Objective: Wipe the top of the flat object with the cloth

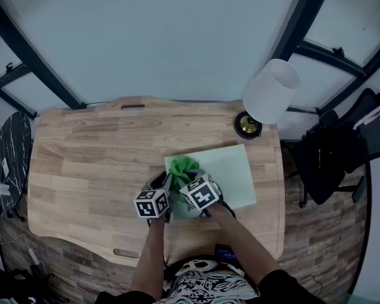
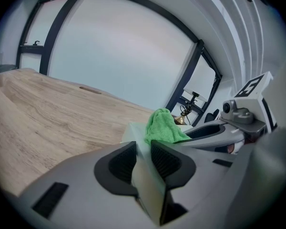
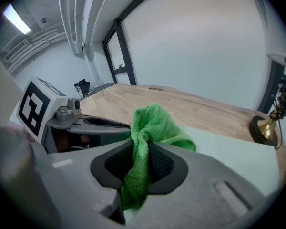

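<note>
A pale green flat board (image 1: 231,170) lies on the wooden table (image 1: 88,163), right of centre. My left gripper (image 1: 166,187) is shut on the board's near left edge; in the left gripper view the board (image 2: 145,175) sits pinched between the dark pads (image 2: 164,160). My right gripper (image 1: 187,176) is just to its right, shut on a bunched green cloth (image 1: 183,166). In the right gripper view the cloth (image 3: 150,128) hangs between the jaws and rests on the board (image 3: 229,151). The cloth (image 2: 162,127) also shows ahead of the left jaws.
A brass bell (image 1: 247,125) stands at the table's far right, beyond the board, beside a white lamp shade (image 1: 271,90). A dark chair (image 1: 335,151) is off the table's right edge. A dark side table (image 1: 9,157) stands to the left.
</note>
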